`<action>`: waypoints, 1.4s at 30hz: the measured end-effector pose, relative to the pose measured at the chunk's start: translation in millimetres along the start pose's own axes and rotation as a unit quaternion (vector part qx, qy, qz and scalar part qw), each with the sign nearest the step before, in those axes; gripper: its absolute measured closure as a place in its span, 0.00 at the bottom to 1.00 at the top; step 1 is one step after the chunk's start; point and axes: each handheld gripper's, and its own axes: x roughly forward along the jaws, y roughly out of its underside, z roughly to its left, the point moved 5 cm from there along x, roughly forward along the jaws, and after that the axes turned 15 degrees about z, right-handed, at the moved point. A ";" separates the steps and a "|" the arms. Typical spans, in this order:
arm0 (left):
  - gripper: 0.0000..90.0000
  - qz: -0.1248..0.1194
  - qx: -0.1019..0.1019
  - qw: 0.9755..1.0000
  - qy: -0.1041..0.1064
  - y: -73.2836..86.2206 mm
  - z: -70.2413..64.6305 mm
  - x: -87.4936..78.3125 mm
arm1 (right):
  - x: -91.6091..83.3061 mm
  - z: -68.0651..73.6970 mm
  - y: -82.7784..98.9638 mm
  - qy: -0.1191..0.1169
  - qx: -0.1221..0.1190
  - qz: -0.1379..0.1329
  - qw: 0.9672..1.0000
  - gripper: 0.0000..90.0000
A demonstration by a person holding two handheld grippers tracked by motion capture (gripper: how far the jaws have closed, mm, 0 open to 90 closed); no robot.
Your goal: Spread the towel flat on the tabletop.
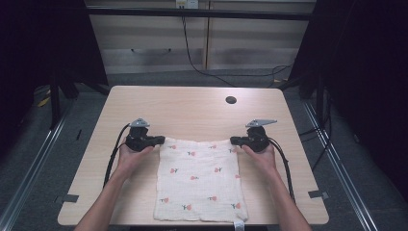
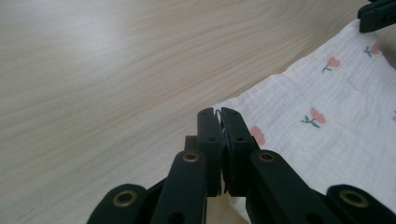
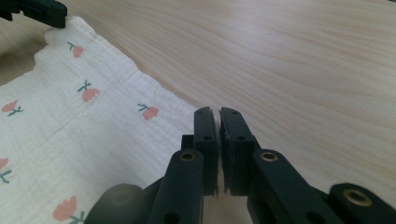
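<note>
A white cloth [image 1: 199, 183] printed with small pink flowers lies flat on the wooden table [image 1: 192, 106], its near edge at the table's front. My left gripper [image 1: 161, 140] is at the cloth's far left corner. In the left gripper view the gripper [image 2: 218, 114] is shut, with a sliver of the cloth [image 2: 336, 140] pinched between its jaws. My right gripper [image 1: 233, 140] is at the far right corner. In the right gripper view it [image 3: 218, 114] is shut where the cloth [image 3: 70, 135] edge runs in between its jaws. Both corners sit low on the table.
A dark round hole [image 1: 231, 100] marks the tabletop beyond the right gripper. Bare wood stretches behind and beside the cloth. Grey tape marks [image 1: 70, 198] sit near the front corners. A small tag [image 1: 239, 225] hangs over the front edge. Cabinets and a cable stand behind.
</note>
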 end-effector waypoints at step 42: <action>0.97 -0.115 0.026 0.993 -0.021 -70.7 -9.5 -91.4 | -72.4 2.1 -74.1 0.016 -0.027 -0.075 0.997 0.96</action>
